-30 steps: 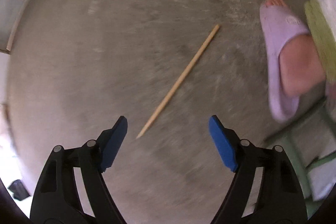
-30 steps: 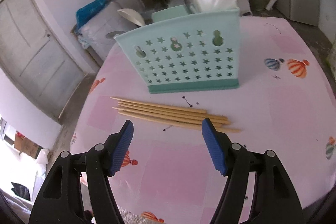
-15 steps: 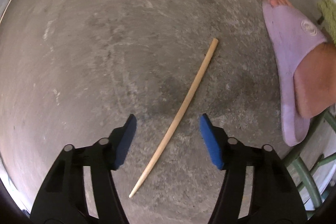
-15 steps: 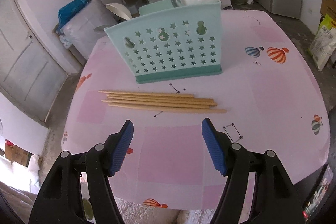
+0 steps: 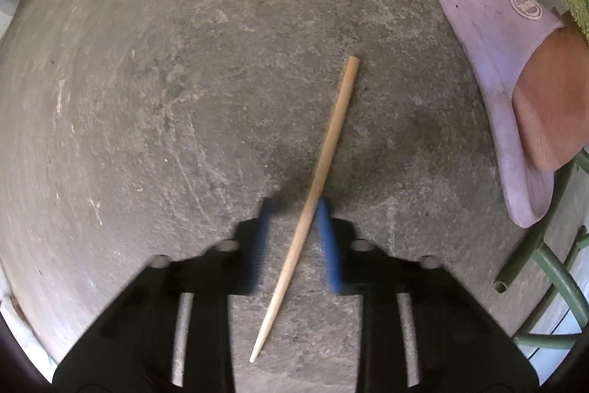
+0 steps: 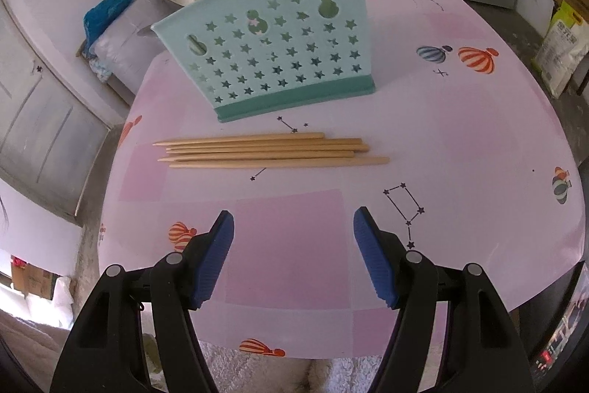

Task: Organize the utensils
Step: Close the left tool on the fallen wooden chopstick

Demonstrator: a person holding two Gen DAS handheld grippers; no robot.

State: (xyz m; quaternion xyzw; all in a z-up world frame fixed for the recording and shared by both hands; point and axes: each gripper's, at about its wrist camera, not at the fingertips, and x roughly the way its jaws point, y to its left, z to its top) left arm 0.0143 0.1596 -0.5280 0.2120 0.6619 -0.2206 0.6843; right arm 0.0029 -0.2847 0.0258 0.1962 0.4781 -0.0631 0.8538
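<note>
Down on the concrete floor (image 5: 184,61), the left gripper (image 5: 292,238) is closing around a lone wooden chopstick (image 5: 313,194), pads not yet pressing it. Meanwhile the right gripper (image 6: 292,253) hangs wide open and empty above the table (image 6: 460,142), near five chopsticks (image 6: 272,150) lying before the teal utensil holder (image 6: 276,54).

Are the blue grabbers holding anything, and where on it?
The left gripper is closing around a chopstick on the floor, near its thin end; a firm grip cannot be told yet. The right gripper is open and holds nothing.
</note>
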